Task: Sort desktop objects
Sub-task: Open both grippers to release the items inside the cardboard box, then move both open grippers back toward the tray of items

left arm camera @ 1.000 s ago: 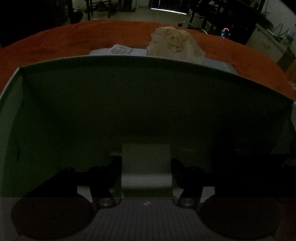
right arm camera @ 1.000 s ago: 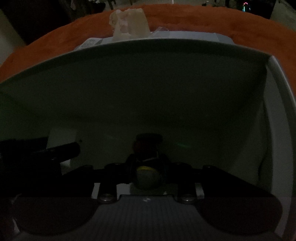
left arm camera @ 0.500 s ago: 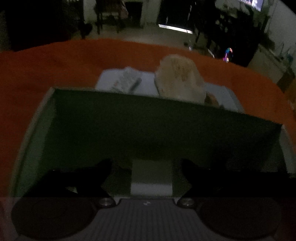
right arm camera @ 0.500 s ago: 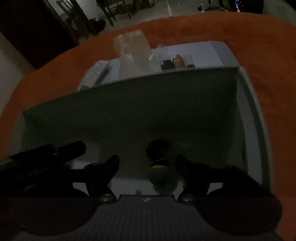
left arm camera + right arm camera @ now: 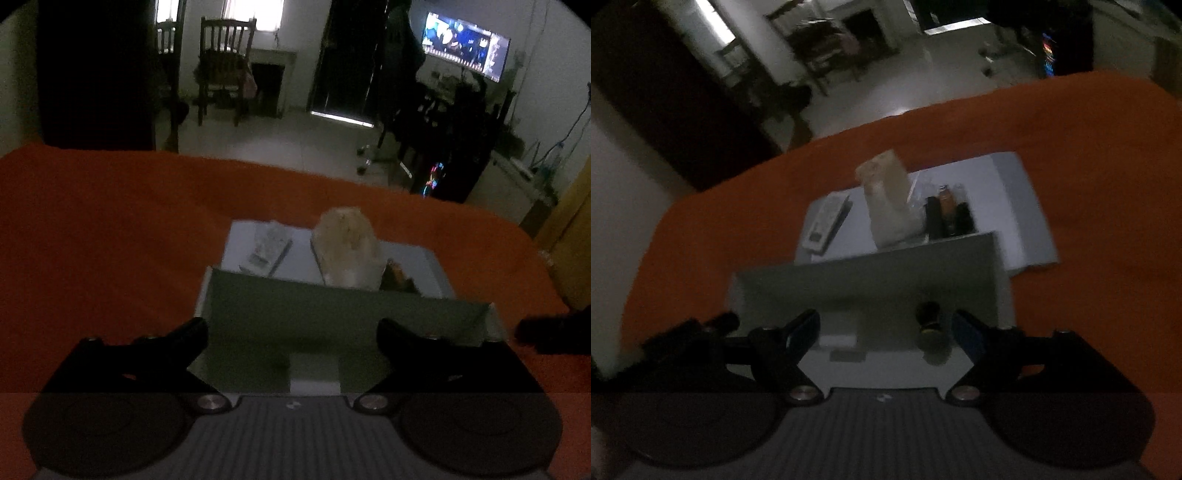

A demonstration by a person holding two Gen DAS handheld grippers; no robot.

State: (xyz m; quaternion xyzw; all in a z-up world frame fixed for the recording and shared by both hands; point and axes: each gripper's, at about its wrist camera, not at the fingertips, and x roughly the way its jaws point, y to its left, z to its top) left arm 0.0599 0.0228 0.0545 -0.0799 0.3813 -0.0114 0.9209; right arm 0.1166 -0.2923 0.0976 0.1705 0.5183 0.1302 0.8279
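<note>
Both grippers sat above the white box [image 5: 207, 295] on the orange cloth [image 5: 92, 240]. Left gripper [image 5: 291, 332] and right gripper [image 5: 886, 325] had just been opening, jaws wide, nothing between the pads. White block [image 5: 314, 373] and dark bottle [image 5: 929, 325] lay on the box floor, clear of its walls. Bare cloth all round.
</note>
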